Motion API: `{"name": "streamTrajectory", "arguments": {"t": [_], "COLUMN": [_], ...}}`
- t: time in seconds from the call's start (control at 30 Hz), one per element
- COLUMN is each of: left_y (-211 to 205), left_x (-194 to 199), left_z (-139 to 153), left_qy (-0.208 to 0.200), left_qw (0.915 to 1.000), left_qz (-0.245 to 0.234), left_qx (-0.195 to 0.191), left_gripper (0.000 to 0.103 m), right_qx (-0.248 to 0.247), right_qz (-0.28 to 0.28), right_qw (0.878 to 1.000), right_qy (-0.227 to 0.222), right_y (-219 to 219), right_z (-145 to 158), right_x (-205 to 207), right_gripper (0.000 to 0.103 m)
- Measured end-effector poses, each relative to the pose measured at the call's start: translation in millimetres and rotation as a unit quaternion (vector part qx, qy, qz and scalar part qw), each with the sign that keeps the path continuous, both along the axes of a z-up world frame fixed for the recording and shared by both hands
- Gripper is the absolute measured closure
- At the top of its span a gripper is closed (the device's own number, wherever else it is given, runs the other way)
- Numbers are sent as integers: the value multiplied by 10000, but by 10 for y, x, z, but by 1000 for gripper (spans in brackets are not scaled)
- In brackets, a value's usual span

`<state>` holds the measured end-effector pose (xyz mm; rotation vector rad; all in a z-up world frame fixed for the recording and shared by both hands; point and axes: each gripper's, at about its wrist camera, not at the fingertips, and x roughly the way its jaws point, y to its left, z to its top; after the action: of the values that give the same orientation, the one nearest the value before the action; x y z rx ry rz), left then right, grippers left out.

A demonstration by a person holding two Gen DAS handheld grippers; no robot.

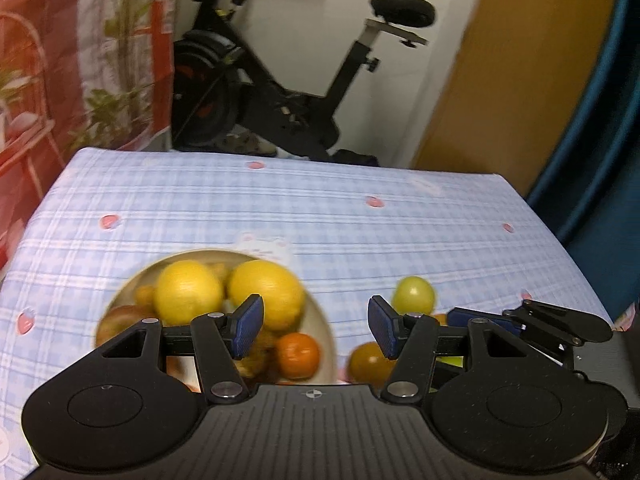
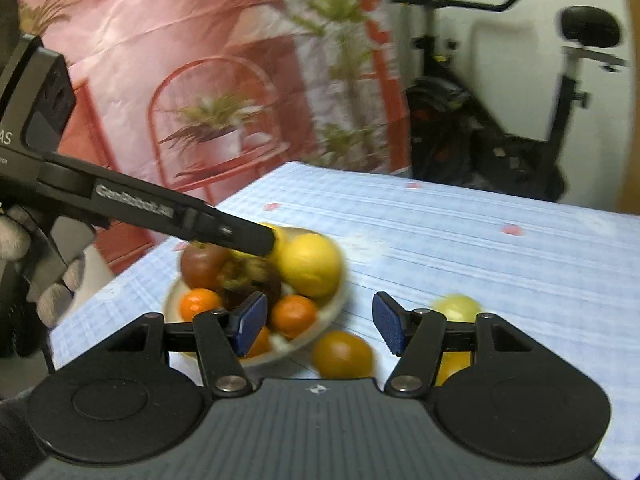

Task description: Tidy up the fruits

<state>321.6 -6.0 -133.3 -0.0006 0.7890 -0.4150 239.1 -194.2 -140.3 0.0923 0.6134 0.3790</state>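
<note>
Both tools are released and carry nothing: the left tool [image 1: 316, 326] has its blue pads [image 1: 249, 326] spread with only air between them, and the right tool [image 2: 320, 326] stands the same way. Each is held above the surface [image 1: 320, 216], pointing down and forward, a posture that appears chosen to keep the fruit in sight while a target is selected. The left tool sits over the near right rim of the bowl [image 1: 326, 332]; the right tool is aimed at the gap between the bowl and the loose fruit. In the right wrist view the left tool's black body reaches in from the left over the bowl, gripped by a gloved hand [image 2: 48, 264]. The bowl is the only container in view. It holds two large yellow lemons [image 1: 188, 292], at least two small oranges [image 2: 294, 314], a dark reddish fruit [image 2: 202, 266] and further pieces that are too blurred to identify. Three fruits lie outside it on the checked cloth: an amber-orange fruit [image 2: 342, 354] just beside the bowl rim, a pale green fruit [image 2: 456, 308] farther right, and a yellow-orange one [image 2: 452, 364] partly hidden behind the right tool's finger. The loose pieces are probably the remaining work.
</note>
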Motion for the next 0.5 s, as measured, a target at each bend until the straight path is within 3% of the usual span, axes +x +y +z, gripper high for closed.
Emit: {"name": "streamTrajectory", "arguments": {"t": [0.17,0.5], "left_y": [-226,-464], "left_x": [-43,-64], "left_z": [-55,-135], "left_qy": [70,152], "left_qw": [9998,9992], "left_qz": [-195,-344], "left_qx": [20,142], "left_gripper": [43,43], "right_qx": [-102,-190], "right_qz": [-463,-500], "right_qw": [9989,9980], "right_qy": [41,322], "right_y": [-277,-359], "right_z": [-108,-357], "right_x": [-260,-351], "right_gripper": [41,41]}}
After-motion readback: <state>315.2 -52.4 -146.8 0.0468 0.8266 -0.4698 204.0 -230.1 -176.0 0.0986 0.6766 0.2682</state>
